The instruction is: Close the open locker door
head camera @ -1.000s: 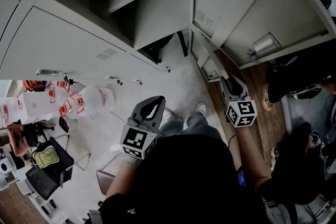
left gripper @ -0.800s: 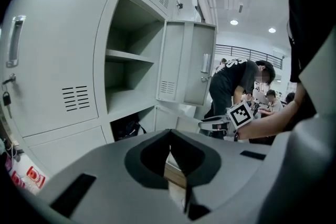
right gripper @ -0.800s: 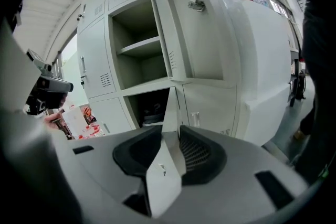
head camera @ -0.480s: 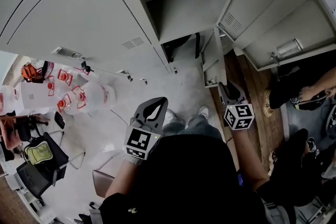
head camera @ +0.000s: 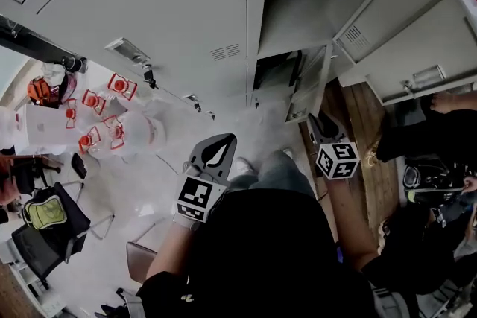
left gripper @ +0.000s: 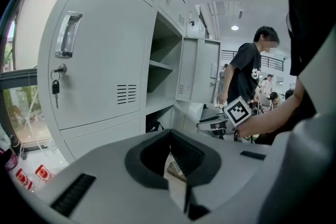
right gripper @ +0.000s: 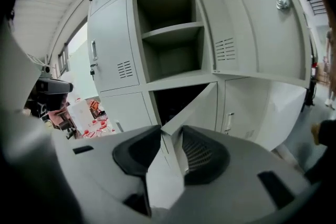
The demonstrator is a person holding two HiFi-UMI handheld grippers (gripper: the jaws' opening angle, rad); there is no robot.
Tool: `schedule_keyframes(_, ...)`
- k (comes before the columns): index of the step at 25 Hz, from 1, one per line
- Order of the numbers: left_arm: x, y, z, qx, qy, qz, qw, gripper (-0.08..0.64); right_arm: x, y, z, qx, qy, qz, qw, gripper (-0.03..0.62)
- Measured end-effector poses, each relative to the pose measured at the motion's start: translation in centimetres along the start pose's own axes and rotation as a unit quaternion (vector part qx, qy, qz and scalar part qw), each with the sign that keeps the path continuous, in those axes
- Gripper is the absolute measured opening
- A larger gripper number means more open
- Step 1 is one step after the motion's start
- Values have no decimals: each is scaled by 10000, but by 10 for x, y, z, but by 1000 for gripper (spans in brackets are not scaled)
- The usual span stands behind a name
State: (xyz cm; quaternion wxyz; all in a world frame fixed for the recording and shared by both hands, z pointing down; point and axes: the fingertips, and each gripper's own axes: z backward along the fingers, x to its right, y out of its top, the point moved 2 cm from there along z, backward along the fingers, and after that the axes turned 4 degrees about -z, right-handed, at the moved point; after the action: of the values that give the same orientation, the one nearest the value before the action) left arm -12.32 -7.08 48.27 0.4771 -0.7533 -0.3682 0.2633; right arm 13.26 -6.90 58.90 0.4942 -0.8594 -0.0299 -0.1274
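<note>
Landmark: the open locker [right gripper: 170, 13], an upper compartment in a grey bank, with one bare shelf [right gripper: 172, 32] across it
Upper door [right gripper: 247, 23]: swung wide to the right of the open locker, its vented inner face in view; in the head view it [head camera: 395, 0] stands at an angle out from the bank
Lower door [right gripper: 197, 107]: directly under the open locker, ajar, with a dark compartment behind it
Left gripper [left gripper: 173, 157]: in front of the open locker and to its left, clear of the bank; fingers [left gripper: 181, 162] released, a narrow gap between them with nothing in it
Right gripper [right gripper: 170, 141]: in front of the open locker, pointed at the lower door without touching it; fingers [right gripper: 202, 155] released and empty
Closed locker [left gripper: 100, 55]: just left of the open locker, with a chrome handle [left gripper: 68, 34] and a key [left gripper: 55, 86] hanging in its lock
Bottles [head camera: 112, 123]: red-capped, on the floor well left of the open locker
Bystander [left gripper: 247, 76]: in a black shirt, right of the open locker, beyond the upper door
</note>
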Motion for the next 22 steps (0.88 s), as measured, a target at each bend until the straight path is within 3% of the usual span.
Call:
schedule_keyframes(10,-26,-9,23,-11,495,220,9985,23,-43,14,-46,-15,642,299,9975,132)
schedule_keyframes(22,-65,-8,21,-221,1252,461,9908,23,-70,35,-119,-32,1467,435,9882,133)
